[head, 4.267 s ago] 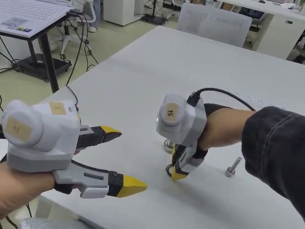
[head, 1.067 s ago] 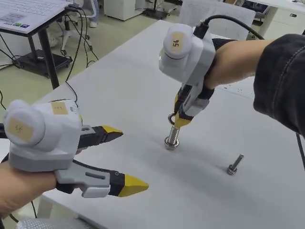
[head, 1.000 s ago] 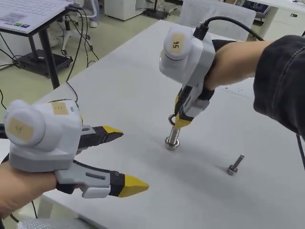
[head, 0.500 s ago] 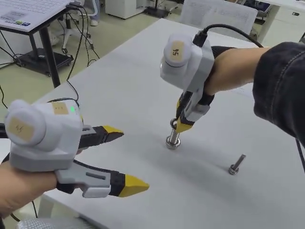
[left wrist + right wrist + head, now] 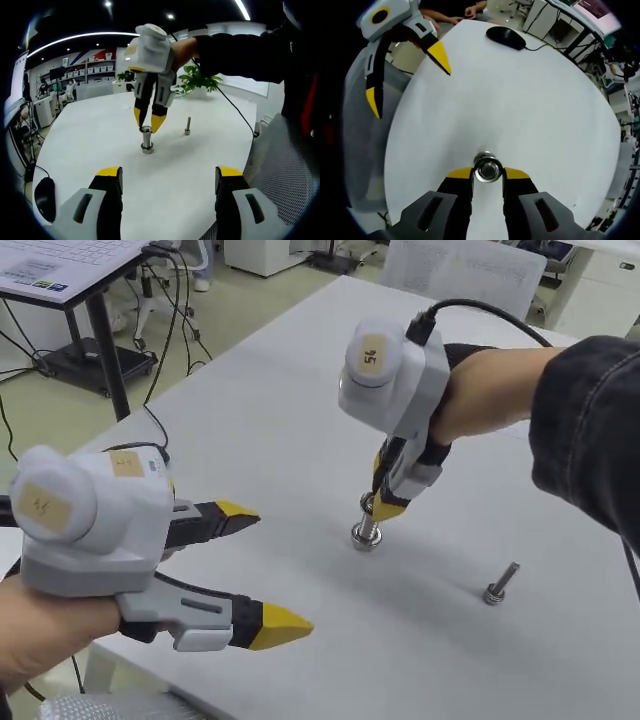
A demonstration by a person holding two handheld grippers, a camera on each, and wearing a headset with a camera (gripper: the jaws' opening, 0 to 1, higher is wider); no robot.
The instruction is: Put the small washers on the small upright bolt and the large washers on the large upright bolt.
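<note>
— White desk point(image 5: 300, 390): where's the work?
— Large bolt point(image 5: 366, 531) mid-desk. Right gripper point(image 5: 383, 508) jaws clamped on large washer point(image 5: 366, 502) at its top. Left gripper point(image 5: 270, 568) at near edge, jaws wide apart.

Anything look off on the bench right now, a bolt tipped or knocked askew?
Nothing stands out. The large bolt stands upright on the table, with the right gripper holding a washer at its top. The small bolt beside it stands upright in the left gripper view; its lean in the head view looks like perspective.
</note>
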